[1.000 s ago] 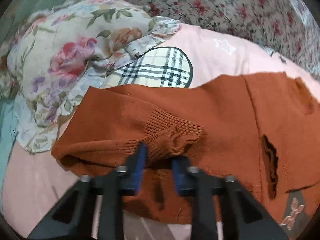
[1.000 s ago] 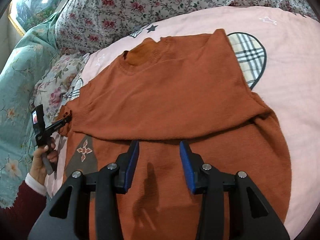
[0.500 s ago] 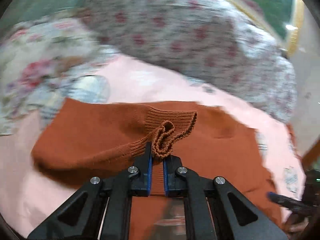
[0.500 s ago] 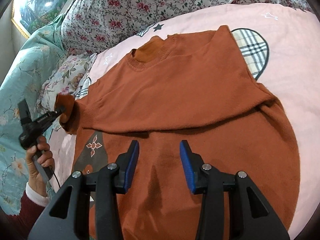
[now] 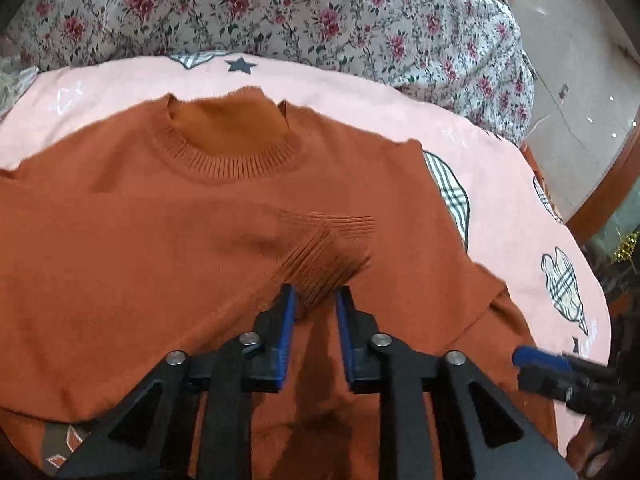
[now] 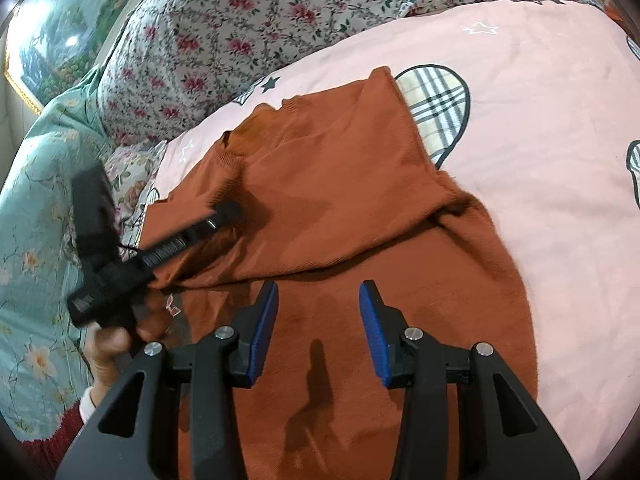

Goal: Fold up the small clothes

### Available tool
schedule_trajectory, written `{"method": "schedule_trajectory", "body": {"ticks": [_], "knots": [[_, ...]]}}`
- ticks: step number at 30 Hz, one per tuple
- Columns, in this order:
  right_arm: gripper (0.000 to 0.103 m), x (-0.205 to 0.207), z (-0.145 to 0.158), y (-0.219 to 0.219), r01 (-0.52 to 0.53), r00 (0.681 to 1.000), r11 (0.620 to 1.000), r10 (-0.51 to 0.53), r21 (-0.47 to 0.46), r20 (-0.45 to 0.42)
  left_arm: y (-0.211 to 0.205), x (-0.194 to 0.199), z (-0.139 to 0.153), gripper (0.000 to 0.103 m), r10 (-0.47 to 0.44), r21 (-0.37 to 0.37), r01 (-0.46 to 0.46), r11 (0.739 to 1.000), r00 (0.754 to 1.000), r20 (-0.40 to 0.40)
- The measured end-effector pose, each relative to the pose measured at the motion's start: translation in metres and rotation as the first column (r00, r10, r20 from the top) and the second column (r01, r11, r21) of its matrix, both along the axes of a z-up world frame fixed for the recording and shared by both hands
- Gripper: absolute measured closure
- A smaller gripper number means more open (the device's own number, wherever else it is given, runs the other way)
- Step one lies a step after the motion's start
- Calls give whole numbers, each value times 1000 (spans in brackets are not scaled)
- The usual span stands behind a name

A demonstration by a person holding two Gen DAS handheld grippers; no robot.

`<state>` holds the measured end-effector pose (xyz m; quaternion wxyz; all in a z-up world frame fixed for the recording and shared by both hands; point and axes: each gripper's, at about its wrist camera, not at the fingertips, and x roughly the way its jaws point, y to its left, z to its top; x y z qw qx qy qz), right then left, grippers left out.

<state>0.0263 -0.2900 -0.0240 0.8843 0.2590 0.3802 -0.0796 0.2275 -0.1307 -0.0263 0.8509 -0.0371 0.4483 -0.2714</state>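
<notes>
Rust-orange sweater [image 6: 400, 208] on pink sheet [image 6: 540, 92], left tongs [image 5: 315, 294] apart around ribbed cuff [image 5: 324, 252], right tongs [image 6: 319, 290] wide, hovering.

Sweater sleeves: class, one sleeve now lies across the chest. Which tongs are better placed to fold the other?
Right tongs: open, empty, nearer the unfolded sleeve. Left tongs remain at the folded cuff.

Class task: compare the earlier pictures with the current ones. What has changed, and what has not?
The left gripper carried the sleeve cuff from the sweater's edge across onto its chest, and its fingers have parted again. The right gripper stayed open above the hem; the body stayed flat.
</notes>
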Motion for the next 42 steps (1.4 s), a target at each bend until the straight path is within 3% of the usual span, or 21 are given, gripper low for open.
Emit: {"method": "schedule_trajectory", "body": {"ticks": [1,3,6,9,11,15,18,21,23,24,25,26,28,30,33,36,39,42], "knots": [[59,1,0,-1,-1,1000,1000,1,2,2,3,-6,-1,64,-1,1,1,1000,1000,-2],[59,5,-1,0,-6,1000,1000,6,5,2,17,-16,2,52,15,8,-15,1000,1000,11],[59,19,-2,6,-23,1000,1000,23,17,5,51,-36,11,48,57,22,-58,998,997,48],[59,39,-5,13,-49,999,998,49,33,7,97,-52,18,46,158,60,-162,985,984,77],[57,54,-9,17,-62,998,997,62,50,-1,131,-61,19,46,252,95,-261,961,963,96],[49,89,-16,29,-92,996,990,93,108,-2,201,-69,9,45,450,140,-459,878,888,91],[41,116,-29,39,-89,995,983,95,158,-30,229,-63,-4,45,511,184,-513,839,858,59],[41,136,-38,45,-63,996,980,73,186,-47,247,-59,-12,44,537,179,-534,827,843,34],[41,148,-39,47,-30,998,989,38,148,-46,248,-54,-15,43,539,185,-534,825,842,29],[52,151,-38,47,-25,998,992,32,123,-52,243,-50,-14,43,536,190,-532,825,843,37],[86,155,-36,47,-23,997,996,29,83,-72,241,-47,-14,43,530,197,-528,826,847,44],[93,156,-31,43,-32,997,997,37,74,-69,239,-45,-13,43,526,202,-524,828,849,48],[93,147,-14,32,-37,999,996,36,77,10,237,-40,-12,43,522,208,-521,828,851,55],[93,128,10,17,0,993,1000,-1,11,115,237,-36,-13,43,526,205,-525,826,849,53],[93,108,16,-15,73,989,997,-70,-14,131,236,-27,-12,43,535,193,-533,824,844,46],[86,103,-6,-40,105,993,994,-107,37,46,234,-23,-13,43,536,205,-535,820,843,54],[57,89,-25,-59,178,984,980,-178,89,-3,237,-23,-12,43,544,199,-543,816,837,57],[51,76,-30,-64,207,978,969,-210,131,10,241,-24,-12,45,549,175,-548,818,835,48]]}}
